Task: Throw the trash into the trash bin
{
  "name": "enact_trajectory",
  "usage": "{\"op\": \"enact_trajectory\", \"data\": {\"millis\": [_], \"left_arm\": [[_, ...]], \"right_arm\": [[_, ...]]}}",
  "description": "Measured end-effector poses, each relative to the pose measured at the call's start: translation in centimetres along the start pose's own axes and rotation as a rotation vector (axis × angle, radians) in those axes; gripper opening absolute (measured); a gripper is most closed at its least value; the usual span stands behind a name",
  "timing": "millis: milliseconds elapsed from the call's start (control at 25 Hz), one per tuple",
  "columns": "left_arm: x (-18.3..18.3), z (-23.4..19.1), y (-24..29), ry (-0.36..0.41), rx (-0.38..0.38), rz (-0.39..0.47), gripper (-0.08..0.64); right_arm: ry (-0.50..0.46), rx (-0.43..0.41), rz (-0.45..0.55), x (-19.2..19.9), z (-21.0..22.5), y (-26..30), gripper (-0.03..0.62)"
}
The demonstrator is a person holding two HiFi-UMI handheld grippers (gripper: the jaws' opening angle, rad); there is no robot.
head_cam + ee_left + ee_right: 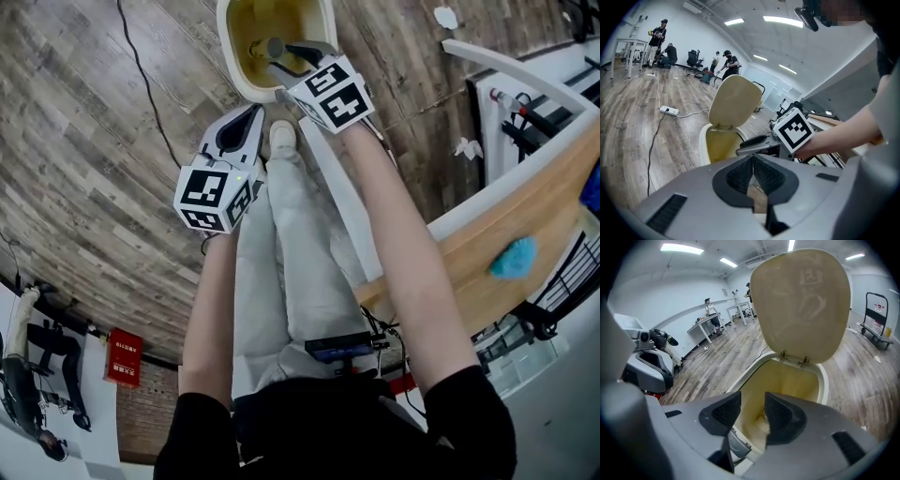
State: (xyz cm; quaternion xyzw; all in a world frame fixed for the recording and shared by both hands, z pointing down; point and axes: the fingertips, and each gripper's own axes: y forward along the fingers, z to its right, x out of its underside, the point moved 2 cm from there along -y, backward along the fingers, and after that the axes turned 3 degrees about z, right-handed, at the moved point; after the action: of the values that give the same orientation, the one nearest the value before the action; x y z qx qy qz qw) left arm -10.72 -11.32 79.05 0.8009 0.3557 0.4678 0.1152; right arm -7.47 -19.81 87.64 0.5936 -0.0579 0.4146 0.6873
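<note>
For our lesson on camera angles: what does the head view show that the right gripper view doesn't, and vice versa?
Head view only: the left hand-held gripper, the person's shoe, a wooden table. Right gripper view only: the bin's raised lid, distant people. Both: the open trash bin and the right hand-held gripper, jaws apart above it.
</note>
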Motion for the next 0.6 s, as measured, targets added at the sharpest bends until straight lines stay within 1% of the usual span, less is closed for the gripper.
{"op": "enact_trajectory", "data": {"millis": [160,200,240,320,440,520,600], "left_arm": [[-1.0,0.7,-0.8,-0.011,0.005,0.028,0.009],[-1.5,1.0,-1.3,-0.011,0.004,0.034,0.008],[-1.9,1.2,-1.9,-0.011,0.003,0.039,0.009],[-3.1,2.2,-3.6,-0.008,-0.001,0.046,0.009],[-5.1,4.9,-7.2,0.001,-0.006,0.052,0.009],[-7.2,6.9,-9.7,0.017,0.005,0.079,0.008],[-9.9,8.9,-12.0,0.049,0.022,0.120,0.009]], "right_arm": [[-0.015,0.013,-0.018,-1.2,-0.3,-1.4,0.142],[-0.031,0.028,-0.015,-1.8,-0.5,-2.1,0.094],[-0.051,0.051,-0.007,-2.6,-0.7,-3.1,-0.002],[-0.079,0.088,0.018,-4.2,-1.5,-5.6,-0.003],[-0.079,0.095,0.066,-6.6,-4.5,-10.5,-0.003],[-0.093,0.104,0.114,-9.1,-6.5,-14.2,-0.003],[-0.122,0.123,0.189,-12.4,-8.4,-18.3,-0.003]]}}
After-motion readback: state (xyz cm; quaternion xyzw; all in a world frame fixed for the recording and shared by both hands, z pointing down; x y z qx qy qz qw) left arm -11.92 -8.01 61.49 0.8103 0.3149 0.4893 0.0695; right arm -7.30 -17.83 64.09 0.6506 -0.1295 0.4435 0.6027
